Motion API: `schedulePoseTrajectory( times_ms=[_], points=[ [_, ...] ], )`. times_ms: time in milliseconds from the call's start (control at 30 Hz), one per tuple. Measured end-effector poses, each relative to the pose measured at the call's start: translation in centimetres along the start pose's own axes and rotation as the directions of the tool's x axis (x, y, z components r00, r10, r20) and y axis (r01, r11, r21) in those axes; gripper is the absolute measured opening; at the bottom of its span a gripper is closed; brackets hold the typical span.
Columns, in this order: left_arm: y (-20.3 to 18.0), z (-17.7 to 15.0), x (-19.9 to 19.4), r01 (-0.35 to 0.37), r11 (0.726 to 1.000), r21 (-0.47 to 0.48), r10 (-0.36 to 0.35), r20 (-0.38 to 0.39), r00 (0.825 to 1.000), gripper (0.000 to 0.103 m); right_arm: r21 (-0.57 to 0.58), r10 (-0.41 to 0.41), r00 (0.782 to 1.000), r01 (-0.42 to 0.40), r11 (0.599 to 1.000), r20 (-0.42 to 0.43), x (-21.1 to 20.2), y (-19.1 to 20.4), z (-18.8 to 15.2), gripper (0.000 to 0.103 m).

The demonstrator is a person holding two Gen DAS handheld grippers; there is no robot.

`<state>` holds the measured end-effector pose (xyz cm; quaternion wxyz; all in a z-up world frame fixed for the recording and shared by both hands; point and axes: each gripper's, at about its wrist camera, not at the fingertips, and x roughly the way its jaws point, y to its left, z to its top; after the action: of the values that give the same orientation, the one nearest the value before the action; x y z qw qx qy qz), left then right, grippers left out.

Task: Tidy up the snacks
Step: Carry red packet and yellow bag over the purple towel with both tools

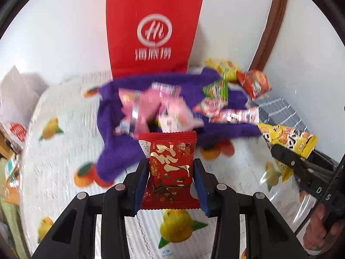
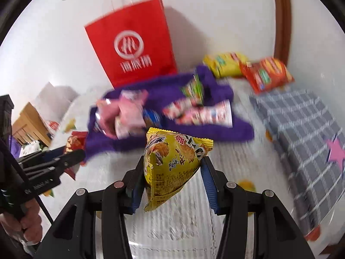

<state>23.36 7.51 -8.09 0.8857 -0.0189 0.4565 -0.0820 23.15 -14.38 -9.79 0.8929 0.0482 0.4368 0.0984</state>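
Observation:
My left gripper [image 1: 171, 168] is shut on a red and gold snack packet [image 1: 170, 164] and holds it above the fruit-print cloth. My right gripper [image 2: 173, 168] is shut on a yellow snack packet [image 2: 172, 164]; it also shows at the right of the left wrist view [image 1: 286, 144]. Beyond both lies a purple towel [image 1: 120, 151] with pink packets [image 1: 151, 108], red-white packets [image 1: 232, 112] and a green packet [image 1: 216, 89] on it. A red paper bag [image 1: 151, 32] stands upright against the wall behind the towel.
A yellow bag [image 2: 226, 63] and an orange-red bag [image 2: 267, 74] lie at the back right by a brown frame [image 2: 282, 17]. A grey checked cloth [image 2: 301, 129] covers the right side. A wooden box [image 2: 30, 123] stands at the left.

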Motion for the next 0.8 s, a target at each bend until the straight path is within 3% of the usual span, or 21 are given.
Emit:
schedulePoseTrajectory(
  times_ms=[433, 633, 800],
  points=[
    [1.5, 8.4, 0.1, -0.032, 0.999, -0.026, 0.034, 0.096, 0.995, 0.039, -0.016, -0.007, 0.997, 0.008, 1.0, 0.074, 1.3, -0.1, 10.0, 0.049],
    [2.6, 11.0, 2.3, -0.027, 0.998, -0.062, 0.034, 0.124, 0.992, 0.039, -0.037, 0.006, 0.996, -0.002, 0.999, 0.09, 3.2, 0.3, 12.5, 0.049],
    [3.9, 11.1, 5.1, -0.003, 0.993, -0.118, 0.015, 0.097, 0.995, 0.039, -0.05, 0.02, 0.999, -0.017, 0.999, 0.05, 6.0, 0.9, 13.4, 0.049]
  ],
)
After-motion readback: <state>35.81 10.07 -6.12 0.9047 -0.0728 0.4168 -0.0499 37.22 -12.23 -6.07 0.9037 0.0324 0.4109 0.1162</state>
